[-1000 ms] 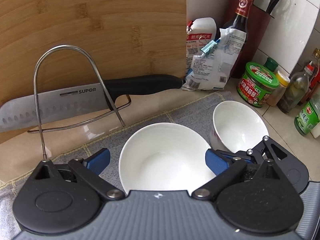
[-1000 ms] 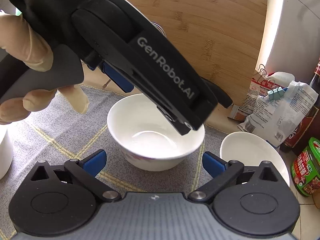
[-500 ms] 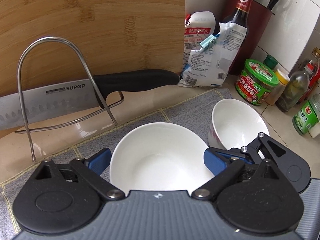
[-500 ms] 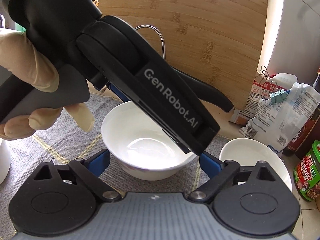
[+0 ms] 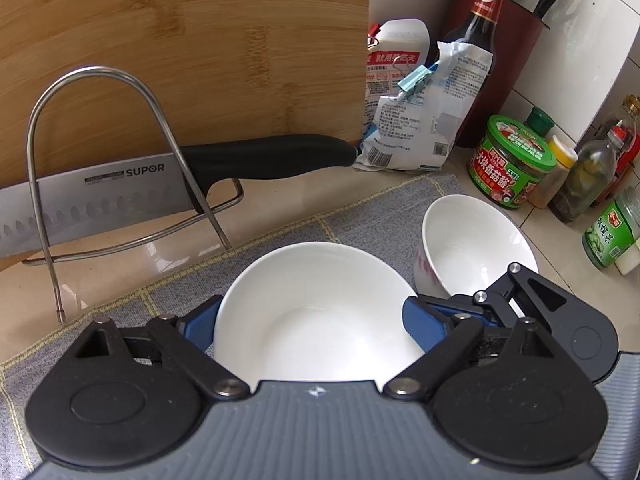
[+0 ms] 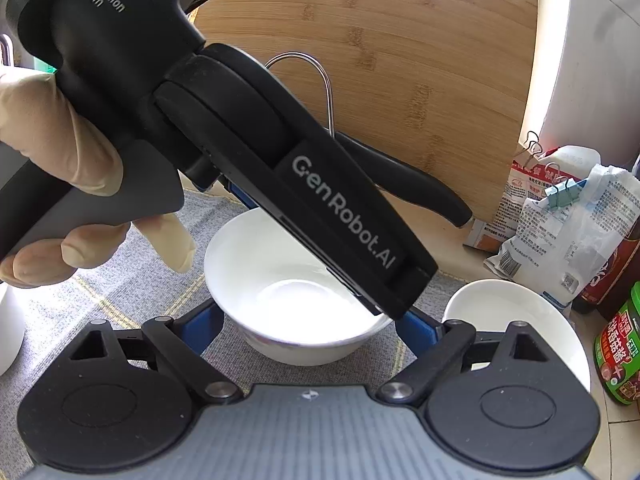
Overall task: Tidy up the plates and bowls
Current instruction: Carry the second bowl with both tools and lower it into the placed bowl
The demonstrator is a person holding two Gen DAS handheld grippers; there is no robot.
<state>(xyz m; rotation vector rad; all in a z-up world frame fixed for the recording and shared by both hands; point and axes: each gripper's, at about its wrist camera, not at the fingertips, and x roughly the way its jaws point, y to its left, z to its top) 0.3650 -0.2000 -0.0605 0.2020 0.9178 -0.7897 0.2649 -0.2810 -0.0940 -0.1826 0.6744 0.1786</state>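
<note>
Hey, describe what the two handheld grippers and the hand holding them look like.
Both grippers are matte black with round pivot discs, silver rivets, a ribbed grey base and blue finger pads. The left gripper carries white "GenRobot.AI" lettering on its side and "Data Acquisition System" on its handle. The hand holding it wears a thin, tan disposable glove. No cables show.

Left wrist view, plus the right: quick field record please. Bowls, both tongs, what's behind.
large bowl: upright, empty, on the grey mat
small bowl: empty, beside the large bowl on the jar side
left tongs: closing, large bowl between the pads, pads at its rim, contact unclear
right tongs: closing around the same bowl, gaps visible at both pads
behind: knife lying through the wire rack, cutting board standing behind
</note>
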